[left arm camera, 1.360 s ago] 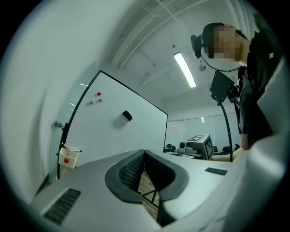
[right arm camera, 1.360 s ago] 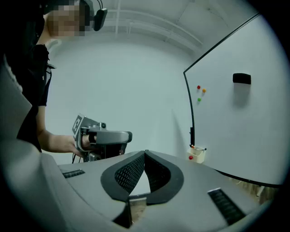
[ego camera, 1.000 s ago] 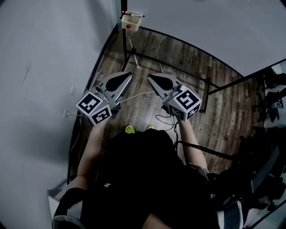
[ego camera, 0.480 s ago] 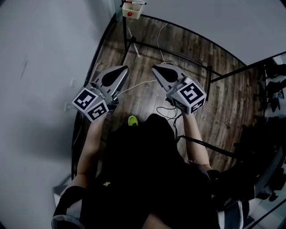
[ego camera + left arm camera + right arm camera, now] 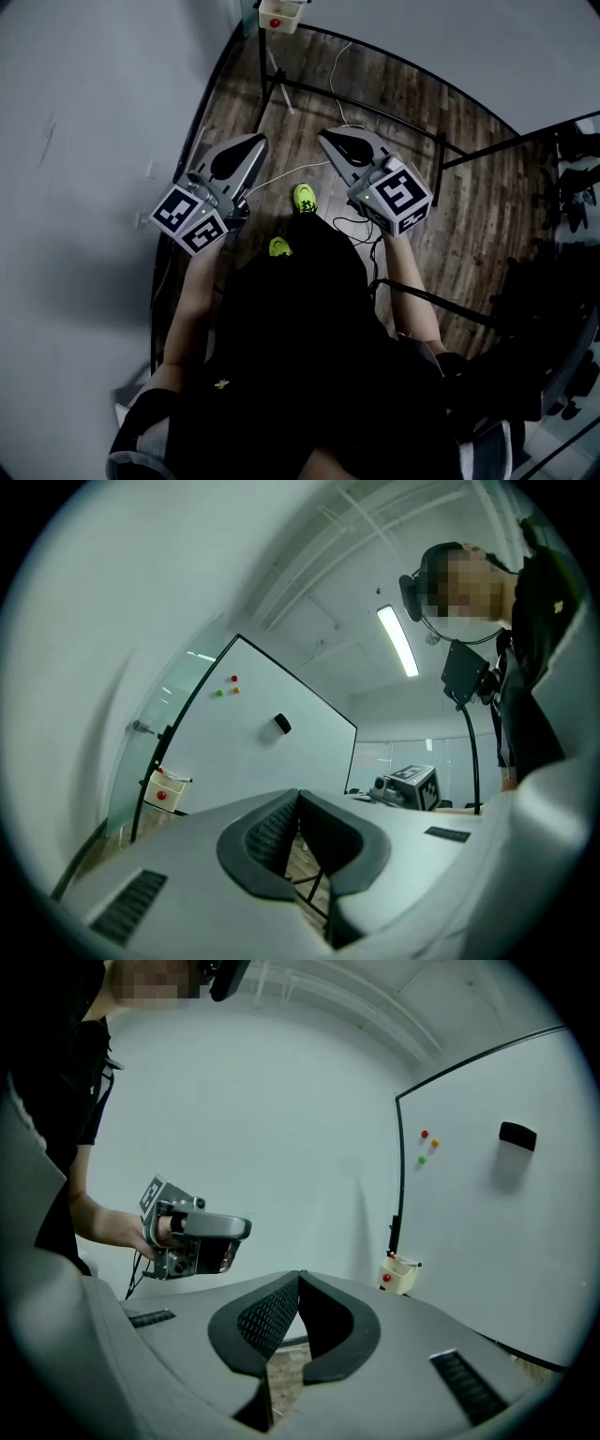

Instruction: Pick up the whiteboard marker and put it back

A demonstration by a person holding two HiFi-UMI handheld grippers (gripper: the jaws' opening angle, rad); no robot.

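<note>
tray (image 5: 281, 13) has slid up to the head view's 12 o'clock edge and a green shoe (image 5: 304, 197) has stepped forward. left gripper (image 5: 255, 142) and right gripper (image 5: 326, 139) are both clenched on nothing. whiteboard marker (image 5: 178, 778) lies across the tray.

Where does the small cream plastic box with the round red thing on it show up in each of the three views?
Head view: the small cream plastic box sits at the top edge, left of centre.
Left gripper view: the box is at lower left, near the whiteboard's bottom corner.
Right gripper view: the box is low and right of centre.
Shared landmark: the black stand post, with the box right beside it.
</note>
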